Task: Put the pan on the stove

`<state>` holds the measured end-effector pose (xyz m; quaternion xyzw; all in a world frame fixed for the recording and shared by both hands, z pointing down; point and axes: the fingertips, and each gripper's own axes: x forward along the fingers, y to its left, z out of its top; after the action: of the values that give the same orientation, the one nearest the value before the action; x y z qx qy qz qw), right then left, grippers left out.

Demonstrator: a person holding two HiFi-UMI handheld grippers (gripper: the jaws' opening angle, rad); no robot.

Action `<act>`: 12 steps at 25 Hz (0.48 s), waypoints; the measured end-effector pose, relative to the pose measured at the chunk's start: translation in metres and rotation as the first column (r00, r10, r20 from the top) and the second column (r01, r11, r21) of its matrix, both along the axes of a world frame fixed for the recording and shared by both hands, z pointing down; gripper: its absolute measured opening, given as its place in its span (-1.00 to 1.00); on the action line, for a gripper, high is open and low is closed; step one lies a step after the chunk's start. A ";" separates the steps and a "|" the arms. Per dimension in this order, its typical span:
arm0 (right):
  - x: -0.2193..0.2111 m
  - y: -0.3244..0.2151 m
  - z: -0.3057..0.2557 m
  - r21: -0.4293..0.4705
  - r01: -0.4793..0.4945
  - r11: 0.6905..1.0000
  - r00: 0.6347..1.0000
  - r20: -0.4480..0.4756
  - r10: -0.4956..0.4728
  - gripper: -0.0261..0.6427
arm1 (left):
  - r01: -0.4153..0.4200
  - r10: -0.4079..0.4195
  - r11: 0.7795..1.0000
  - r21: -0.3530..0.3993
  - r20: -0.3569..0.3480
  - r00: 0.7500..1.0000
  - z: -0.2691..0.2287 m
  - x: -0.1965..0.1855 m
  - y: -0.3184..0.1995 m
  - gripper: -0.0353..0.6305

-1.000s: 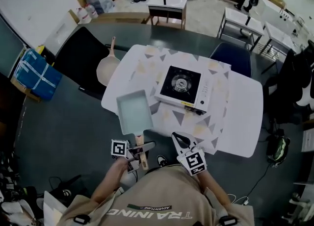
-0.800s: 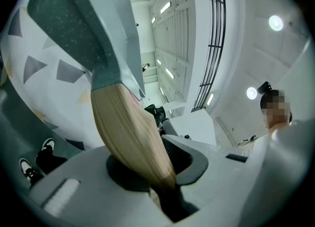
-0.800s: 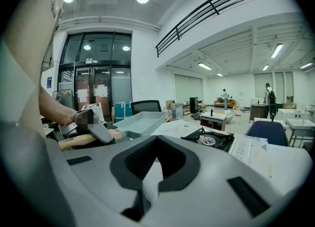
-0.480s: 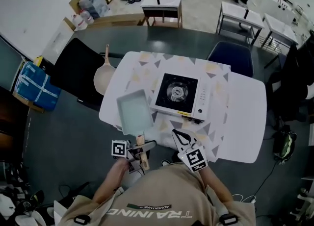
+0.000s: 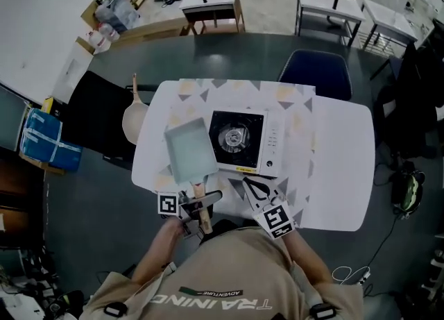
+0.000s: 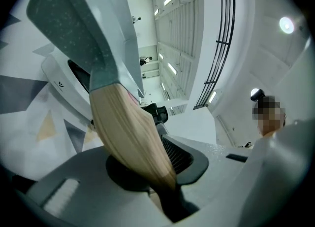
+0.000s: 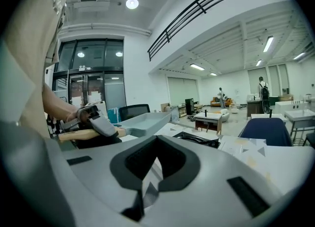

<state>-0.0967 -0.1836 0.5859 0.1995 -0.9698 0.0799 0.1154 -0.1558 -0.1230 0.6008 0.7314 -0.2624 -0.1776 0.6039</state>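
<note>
**Q:** Status of the pan, compared with one second ago?

**A:** The pan (image 5: 187, 150) has moved toward the stove (image 5: 243, 141). One second ago it sat to the stove's near-left, with patterned counter (image 5: 333, 166) showing between the two. Now, in the head view, its right edge lies along the stove's left rim, touching or just over it. The stove has also turned in that view: earlier it lay at an angle, now it lies nearly square to me. The right gripper view shows the pan held level and clear of the counter, not set down. The burner (image 5: 232, 138) is still uncovered.

**Q:** Gripper states?

**A:** My left gripper (image 5: 202, 203) is clamped on the pan's wooden handle (image 6: 128, 137). Its own view shows the handle seated in the recess between both jaws, with the pan's speckled grey underside rising away from it. My right gripper (image 5: 254, 190) is closed, tips together, with nothing between them. Only the patterned counter shows through the slit. It hovers at the counter's near edge, just in front of the stove, about where it was one second ago.

**Q:** Containers and contents?

**A:** The pan is rectangular with low walls, and its interior shows only a plain pale floor. A round pan (image 5: 133, 123) with a long handle lies at the counter's left edge, over the black chair (image 5: 97, 117). Whether it rests on the chair I cannot tell. Its interior is likewise plain. A blue chair (image 5: 316, 72) stands at the counter's far side.
</note>
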 end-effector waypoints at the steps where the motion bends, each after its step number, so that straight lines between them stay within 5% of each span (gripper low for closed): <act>1: 0.004 -0.004 0.001 -0.001 -0.011 1.000 1.000 -0.004 0.011 -0.92 | -0.013 0.013 1.000 -0.001 -0.002 1.000 0.000 0.004 -0.005 -0.68; 12: 0.035 -0.025 0.013 -0.044 -0.156 0.987 0.987 -0.043 0.154 -0.92 | -0.180 0.179 0.983 -0.019 -0.035 0.983 0.002 0.027 -0.033 -0.68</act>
<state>-0.0612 -0.2086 0.5993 0.2733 -0.9467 0.1074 0.1324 -0.1288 -0.1556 0.6025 0.7423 -0.1870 -0.1317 0.6299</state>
